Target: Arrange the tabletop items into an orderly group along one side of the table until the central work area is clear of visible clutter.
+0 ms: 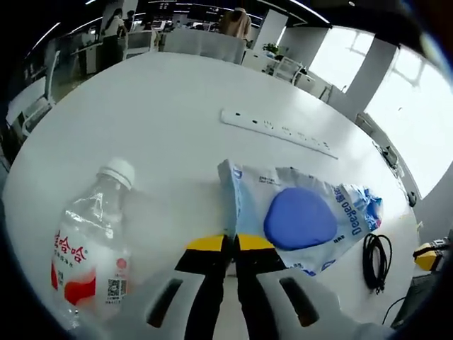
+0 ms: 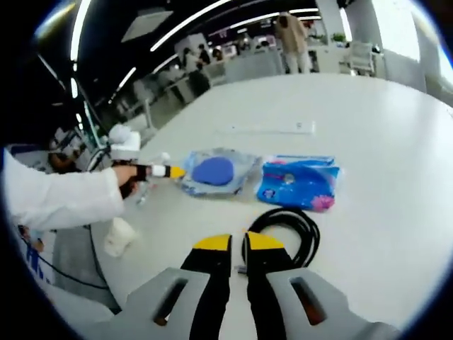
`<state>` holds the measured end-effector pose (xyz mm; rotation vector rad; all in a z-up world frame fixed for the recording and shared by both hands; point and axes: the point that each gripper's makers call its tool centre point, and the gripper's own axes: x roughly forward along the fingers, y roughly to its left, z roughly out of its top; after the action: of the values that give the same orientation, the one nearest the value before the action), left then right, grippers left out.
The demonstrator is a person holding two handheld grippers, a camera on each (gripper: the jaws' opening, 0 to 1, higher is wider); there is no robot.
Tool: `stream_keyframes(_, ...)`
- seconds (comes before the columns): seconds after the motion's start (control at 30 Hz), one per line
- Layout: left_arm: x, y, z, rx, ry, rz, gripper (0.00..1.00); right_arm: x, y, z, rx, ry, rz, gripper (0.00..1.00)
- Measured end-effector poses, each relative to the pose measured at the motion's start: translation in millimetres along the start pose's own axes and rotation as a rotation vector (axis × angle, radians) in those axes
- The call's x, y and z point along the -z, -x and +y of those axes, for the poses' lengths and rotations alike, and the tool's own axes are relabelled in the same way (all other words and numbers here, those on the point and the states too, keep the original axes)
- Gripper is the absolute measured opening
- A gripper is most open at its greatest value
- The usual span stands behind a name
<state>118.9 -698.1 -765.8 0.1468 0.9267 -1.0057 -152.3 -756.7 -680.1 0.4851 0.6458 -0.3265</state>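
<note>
An open office surrounds the white bench (image 1: 163,106). The left gripper (image 1: 230,244) has its fingers closed on the edge of a clear bag (image 1: 297,216) with a blue pad inside — a water bottle (image 1: 92,248) lies just beside. The right gripper (image 2: 238,244) is closed and empty, near a black cable (image 2: 287,227) and a blue packet (image 2: 297,183). A power strip (image 1: 276,132) lies farther off.

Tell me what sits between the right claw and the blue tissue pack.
In the right gripper view, the coiled black cable lies on the table between the right claw and the blue tissue pack.
</note>
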Motion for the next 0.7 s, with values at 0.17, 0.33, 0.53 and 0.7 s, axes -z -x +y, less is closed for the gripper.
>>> stream_keyframes(0.17, -5.7, 2.8, -14.4, 0.077, 0.114, -0.036, 0.27, -4.1, 10.4, -2.9, -0.005, -0.021, -0.028, 0.07)
stream_keyframes(0.33, -15.4, 11.0, -34.0, 0.161, 0.059, -0.073, 0.57, -2.6, 18.8, -2.0, -0.011, -0.029, -0.042, 0.07)
stream_keyframes(0.53, -23.7, 32.5, -35.6, 0.149, -0.017, -0.118, 0.80, 0.3, 28.8, 0.1, -0.029, -0.029, -0.060, 0.11)
stream_keyframes(0.7, -23.1, 50.6, -39.1, 0.173, -0.047, -0.126, 0.92, 2.6, 36.7, 0.4, -0.040, -0.022, -0.076, 0.18)
